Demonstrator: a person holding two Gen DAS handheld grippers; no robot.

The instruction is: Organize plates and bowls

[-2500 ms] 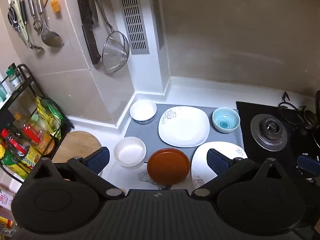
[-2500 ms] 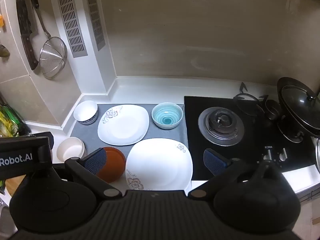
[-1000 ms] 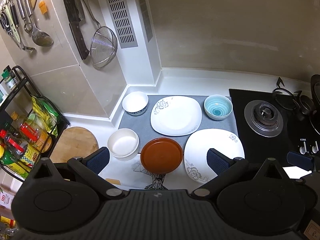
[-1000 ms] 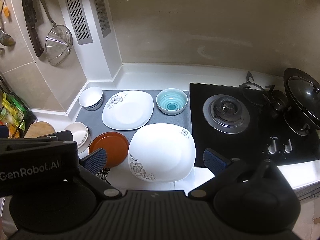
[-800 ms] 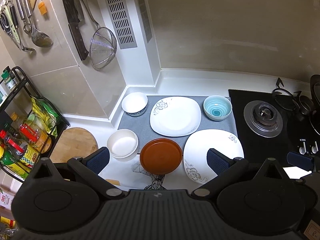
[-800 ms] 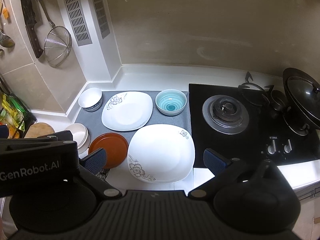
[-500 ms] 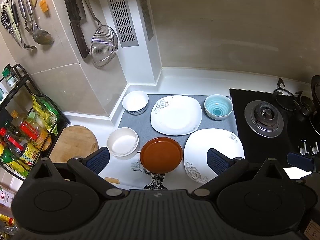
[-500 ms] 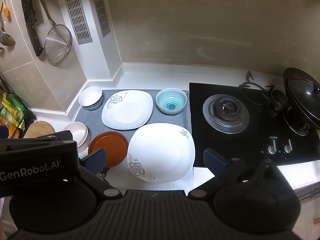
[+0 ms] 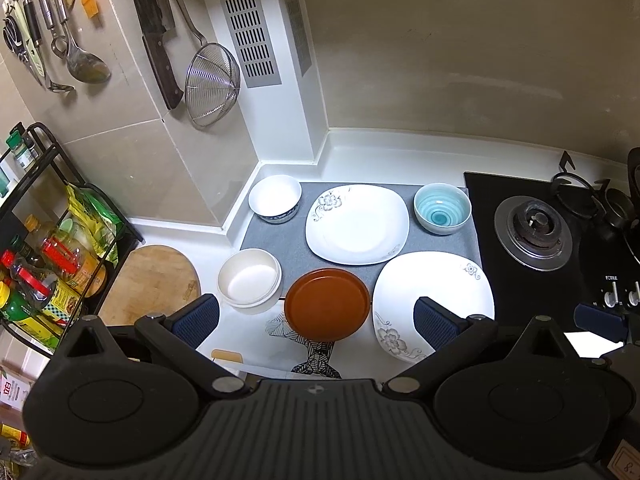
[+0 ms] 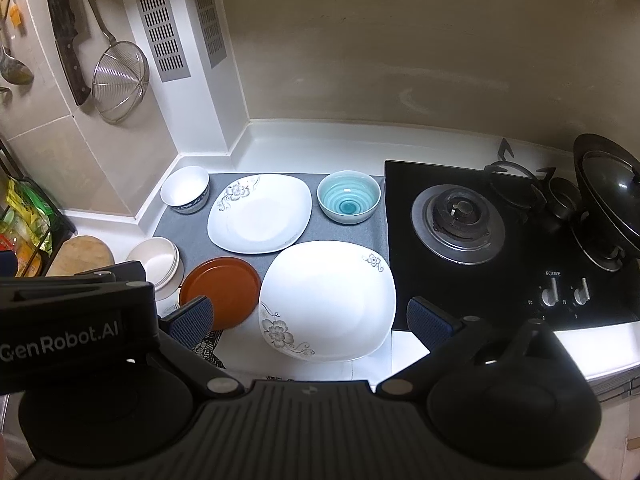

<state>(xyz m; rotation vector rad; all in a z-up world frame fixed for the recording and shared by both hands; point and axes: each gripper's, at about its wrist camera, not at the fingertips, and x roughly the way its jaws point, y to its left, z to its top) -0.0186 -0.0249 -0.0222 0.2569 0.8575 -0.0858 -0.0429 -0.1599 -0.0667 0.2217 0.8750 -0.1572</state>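
On the white desk (image 9: 360,148), a grey mat (image 9: 288,240) carries most of the dishes. At its far left sits a white bowl (image 9: 275,198), to its right a square flowered plate (image 9: 356,224), then a blue bowl (image 9: 442,208) just beside the black stove (image 9: 532,232). Nearer, a larger flowered plate (image 10: 328,300) overhangs the mat's near edge, with a brown plate (image 9: 327,304) just to its left and a stack of cream bowls (image 9: 248,280) further left, beside a round wooden board (image 9: 152,280). Both pairs of tongs hover above the dishes, empty and spread wide: the left tongs (image 9: 316,316) frame the brown plate, the right tongs (image 10: 310,318) frame the larger flowered plate. A strainer (image 9: 212,84) and a knife (image 9: 158,36) hang on the left wall, and a rack of bottles (image 9: 48,264) stands at far left
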